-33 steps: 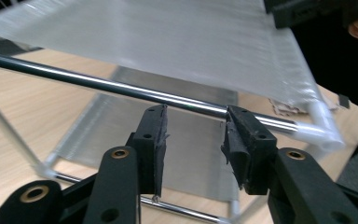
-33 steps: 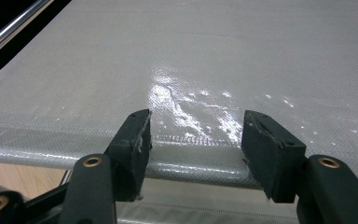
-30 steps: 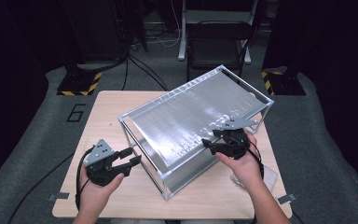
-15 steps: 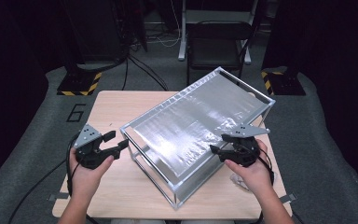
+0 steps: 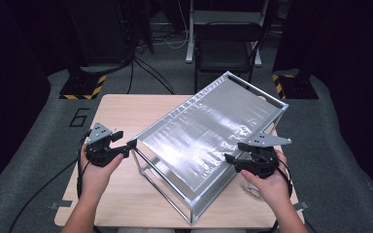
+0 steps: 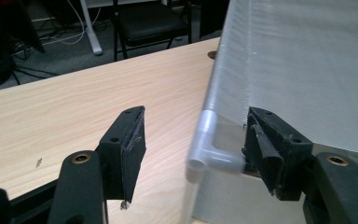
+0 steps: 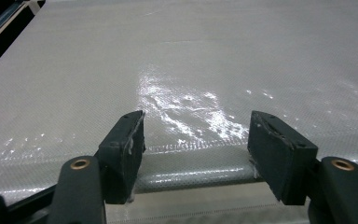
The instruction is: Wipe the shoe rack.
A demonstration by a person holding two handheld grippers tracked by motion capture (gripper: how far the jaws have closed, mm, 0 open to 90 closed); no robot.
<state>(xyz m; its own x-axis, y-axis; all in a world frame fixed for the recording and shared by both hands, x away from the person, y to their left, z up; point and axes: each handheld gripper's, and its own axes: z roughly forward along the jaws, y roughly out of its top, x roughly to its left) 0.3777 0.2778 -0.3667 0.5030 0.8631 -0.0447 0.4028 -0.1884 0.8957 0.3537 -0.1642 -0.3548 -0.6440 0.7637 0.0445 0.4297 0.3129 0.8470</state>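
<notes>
High view above the table (image 5: pixel 126 104), looking down; both gripper views close on the mesh-covered frame (image 5: pixel 209 131), shared

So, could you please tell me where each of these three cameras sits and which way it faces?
High view: fixed above the person's side, looking forward and down on the wooden table and the mesh-covered metal frame; both forearms, left gripper and right gripper show.
Left gripper view: rides the left gripper, looking along its open black fingers at the frame's corner.
Right gripper view: rides the right gripper, fingers open around the frame's edge.
Shared: all three views show the frame's mesh.
</notes>
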